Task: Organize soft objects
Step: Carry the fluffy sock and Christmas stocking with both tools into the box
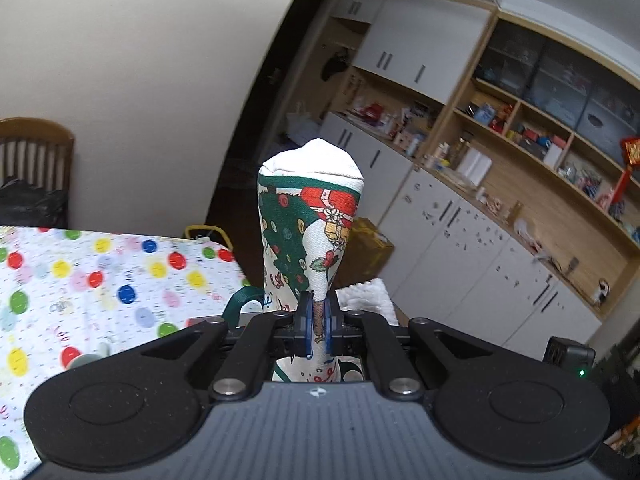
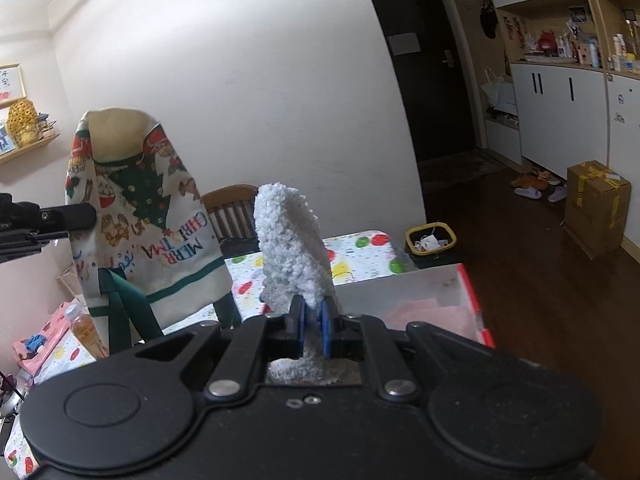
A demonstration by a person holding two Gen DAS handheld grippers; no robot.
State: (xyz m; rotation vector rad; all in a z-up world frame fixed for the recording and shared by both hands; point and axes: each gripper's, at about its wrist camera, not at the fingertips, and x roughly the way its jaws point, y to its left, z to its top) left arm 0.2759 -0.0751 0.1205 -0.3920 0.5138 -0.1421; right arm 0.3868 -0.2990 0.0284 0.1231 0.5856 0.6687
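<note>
Left gripper clenched on Christmas bag, pads pinching fabric edge; bag stands upright above jaws, lifted off table. Dotted tablecloth lies below, left; chair behind it. Shelves fill right background.

From right wrist: same bag hangs at left, green strap dangling, left gripper's fingers at its edge. Right gripper clenched on white fluffy cloth, cloth standing up above jaws. White box on table just beyond. Bin and carton on floor, right.
</note>
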